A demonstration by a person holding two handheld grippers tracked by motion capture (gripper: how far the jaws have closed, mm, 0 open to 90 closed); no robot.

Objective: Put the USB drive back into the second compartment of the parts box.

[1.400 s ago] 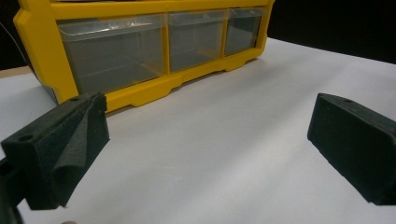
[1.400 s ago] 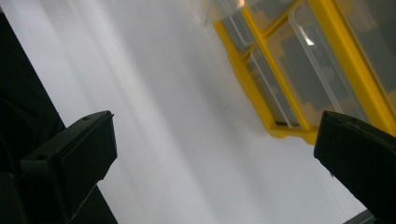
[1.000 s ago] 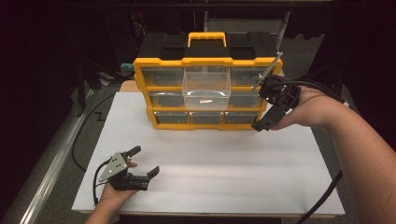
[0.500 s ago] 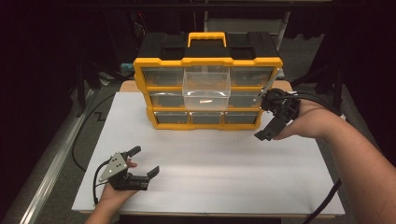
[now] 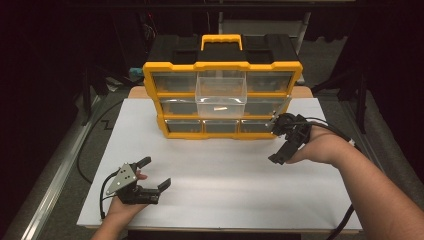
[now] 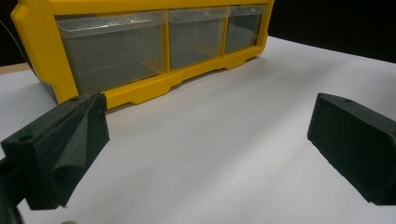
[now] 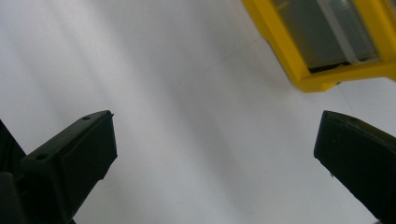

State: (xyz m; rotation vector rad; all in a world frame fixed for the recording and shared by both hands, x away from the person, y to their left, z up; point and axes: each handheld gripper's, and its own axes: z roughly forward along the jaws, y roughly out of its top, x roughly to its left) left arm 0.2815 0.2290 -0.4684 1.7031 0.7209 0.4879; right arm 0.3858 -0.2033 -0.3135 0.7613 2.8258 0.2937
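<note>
High view, cabinet: a yellow and black drawer cabinet stands at the far edge of the white board, centred, with a yellow handle on its black top.
High view, drawer: one clear drawer in the middle of the cabinet front is pulled out toward the person; a small pale item lies in it, too small to make out.
High view, left gripper: the left gripper lies low near the near left corner of the board, jaws spread wide, holding nothing, well apart from the cabinet.
High view, right gripper: the right gripper hangs over the board near its right edge, just in front of the cabinet's lower right corner; the spread of its jaws cannot be told here.
Left gripper view, jaws: the two black padded jaws stand far apart with only bare white board between them.
Left gripper view, cabinet: the bottom row of clear drawers sits shut in the yellow frame, ahead of the jaws and apart from them.
Right gripper view, jaws: both black jaws are spread wide over bare white board, gripping nothing.
Right gripper view, cabinet: a yellow corner of the cabinet with a clear drawer front shows at upper right, near the right-hand jaw but not touching it.
</note>
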